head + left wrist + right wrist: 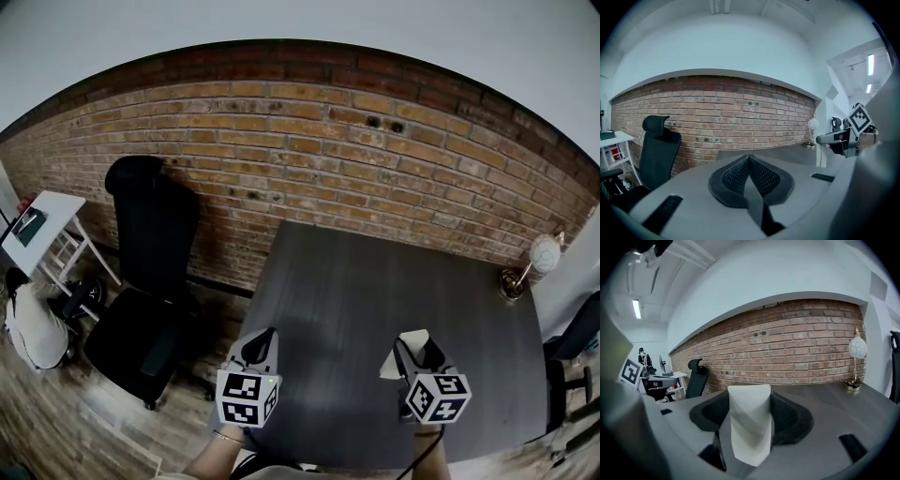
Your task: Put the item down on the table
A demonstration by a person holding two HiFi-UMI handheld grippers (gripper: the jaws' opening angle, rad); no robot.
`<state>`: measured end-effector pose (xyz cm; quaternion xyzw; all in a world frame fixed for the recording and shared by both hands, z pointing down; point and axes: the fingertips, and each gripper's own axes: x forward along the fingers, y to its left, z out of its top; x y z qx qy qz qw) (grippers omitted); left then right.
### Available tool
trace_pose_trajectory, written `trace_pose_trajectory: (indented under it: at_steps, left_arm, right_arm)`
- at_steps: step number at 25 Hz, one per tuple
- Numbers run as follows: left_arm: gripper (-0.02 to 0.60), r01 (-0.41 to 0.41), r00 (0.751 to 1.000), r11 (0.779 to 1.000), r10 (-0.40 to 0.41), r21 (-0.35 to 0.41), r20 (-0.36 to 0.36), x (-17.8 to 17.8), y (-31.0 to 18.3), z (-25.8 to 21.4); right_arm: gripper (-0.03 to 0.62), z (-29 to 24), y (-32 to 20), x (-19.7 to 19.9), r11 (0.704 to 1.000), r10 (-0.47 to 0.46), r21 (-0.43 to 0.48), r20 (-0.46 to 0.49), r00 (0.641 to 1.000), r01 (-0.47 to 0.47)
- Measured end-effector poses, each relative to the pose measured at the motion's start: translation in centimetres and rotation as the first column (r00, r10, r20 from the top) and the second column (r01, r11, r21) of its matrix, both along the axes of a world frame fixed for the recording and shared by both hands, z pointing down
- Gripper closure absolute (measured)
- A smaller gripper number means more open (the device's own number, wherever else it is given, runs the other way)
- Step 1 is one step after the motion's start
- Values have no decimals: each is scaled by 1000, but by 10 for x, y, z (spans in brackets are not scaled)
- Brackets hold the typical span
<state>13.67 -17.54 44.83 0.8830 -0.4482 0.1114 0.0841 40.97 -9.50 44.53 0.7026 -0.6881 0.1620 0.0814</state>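
While in right gripper (750, 401), one white item (749, 432).

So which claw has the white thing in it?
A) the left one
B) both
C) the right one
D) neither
C: the white item sits pinched in the right claw, while the left claw is shut with nothing in it.

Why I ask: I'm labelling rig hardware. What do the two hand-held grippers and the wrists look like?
Both the left hand-held gripper and the right hand-held gripper have pale grey bodies, dark mesh-textured pads and a cube of black-and-white square markers. A black cable trails from the right one; a thin bracelet circles the left wrist.
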Motion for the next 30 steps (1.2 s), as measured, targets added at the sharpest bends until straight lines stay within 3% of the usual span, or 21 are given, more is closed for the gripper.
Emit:
trace_pose_trajectory:
  at_steps: [16,24,30]
  left_arm:
    - [566,47,999,997,-48,-68,-5,-7,-27,43]
    - [566,39,999,995,-40,-94,-13,-2,-40,68]
    - [566,51,998,992,-54,-114,-24,2,-49,85]
  right_arm:
    - [301,30,-85,11,978,-195,-106,-144,970,181]
    - [301,51,-117,6,936,-345,-153,-231,910,316]
    - [301,71,-135,4,881,-470,-206,-273,839,427]
